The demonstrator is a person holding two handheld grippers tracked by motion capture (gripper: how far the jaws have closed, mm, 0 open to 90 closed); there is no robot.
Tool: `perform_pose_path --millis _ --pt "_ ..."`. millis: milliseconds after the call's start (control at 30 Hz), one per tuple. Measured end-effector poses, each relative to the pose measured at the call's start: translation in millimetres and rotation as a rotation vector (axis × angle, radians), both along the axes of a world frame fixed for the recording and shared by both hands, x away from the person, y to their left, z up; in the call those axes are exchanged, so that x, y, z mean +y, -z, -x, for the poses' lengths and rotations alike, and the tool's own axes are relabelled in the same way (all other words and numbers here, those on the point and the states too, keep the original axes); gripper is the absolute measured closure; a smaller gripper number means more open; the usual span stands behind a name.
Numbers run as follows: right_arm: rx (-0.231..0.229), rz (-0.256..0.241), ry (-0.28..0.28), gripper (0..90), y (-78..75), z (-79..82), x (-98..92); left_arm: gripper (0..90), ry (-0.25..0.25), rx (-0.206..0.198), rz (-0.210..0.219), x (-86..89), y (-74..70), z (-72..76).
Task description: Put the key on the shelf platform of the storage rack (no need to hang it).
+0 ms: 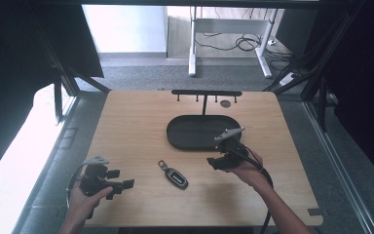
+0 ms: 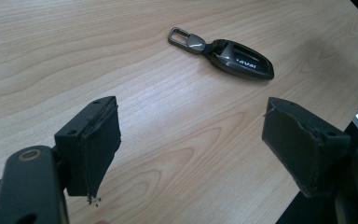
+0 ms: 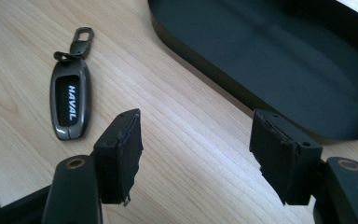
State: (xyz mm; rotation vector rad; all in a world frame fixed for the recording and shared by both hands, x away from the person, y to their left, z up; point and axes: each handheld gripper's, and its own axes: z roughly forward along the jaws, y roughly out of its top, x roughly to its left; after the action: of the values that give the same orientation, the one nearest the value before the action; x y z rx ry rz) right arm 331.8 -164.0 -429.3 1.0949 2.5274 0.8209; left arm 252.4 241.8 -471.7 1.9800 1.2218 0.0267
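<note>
The key fob [image 1: 173, 176] lies flat on the table [image 1: 136, 131] between the two wide-open, empty grippers, nearer the right gripper [image 1: 213, 162], ahead and left of its jaws, long axis running along them, clip end farthest.

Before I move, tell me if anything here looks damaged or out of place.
The pads on both tools look worn: the left tool pad has frayed edges, and the right tool pad is ragged too. The car key lies flat on the table, outside the black tray.
</note>
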Motion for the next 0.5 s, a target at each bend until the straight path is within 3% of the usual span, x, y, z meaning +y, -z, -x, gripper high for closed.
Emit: perform_pose_path --millis 500 --pt "0.02 0.034 -0.077 34.8 -1.1 -2.6 36.0 19.6 0.005 0.002 0.002 -1.5 0.1 0.6"
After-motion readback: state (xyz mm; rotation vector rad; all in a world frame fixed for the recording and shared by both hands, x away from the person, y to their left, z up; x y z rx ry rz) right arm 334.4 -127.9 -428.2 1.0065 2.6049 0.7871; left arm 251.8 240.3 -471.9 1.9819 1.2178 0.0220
